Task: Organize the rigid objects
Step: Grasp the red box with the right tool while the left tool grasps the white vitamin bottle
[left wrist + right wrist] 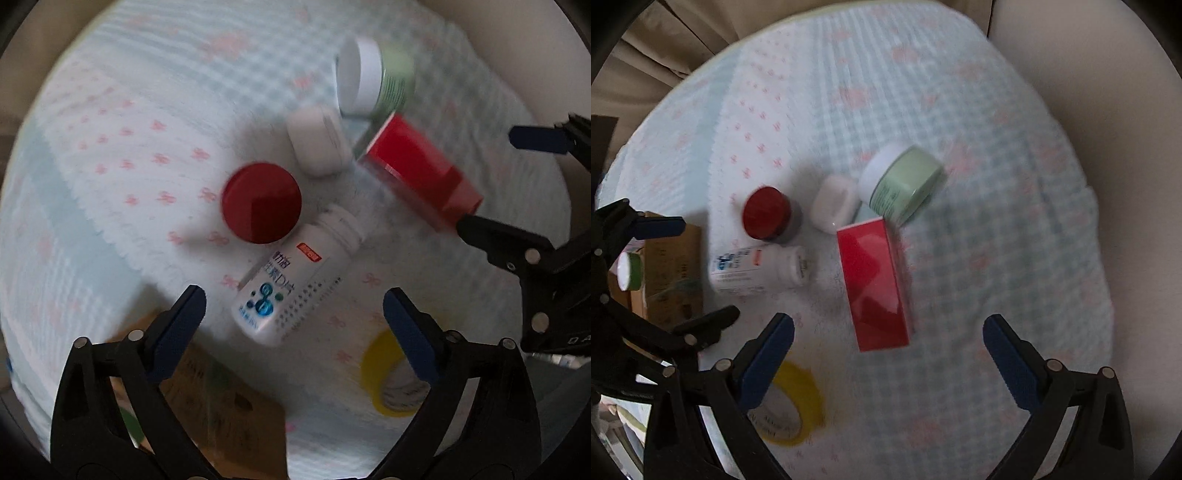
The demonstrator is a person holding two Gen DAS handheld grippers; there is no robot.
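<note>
A white pill bottle lies on its side on the cloth, just ahead of my open, empty left gripper. A red-lidded jar, a small white case, a green jar with a white lid lying on its side and a red box lie beyond it. In the right wrist view, my open, empty right gripper hovers over the near end of the red box, with the green jar, white case, red-lidded jar and pill bottle farther off.
A yellow tape roll lies near my left gripper's right finger; it also shows in the right wrist view. A brown cardboard box with a small green-and-white jar sits at the cloth's left edge. A beige cushion borders the right.
</note>
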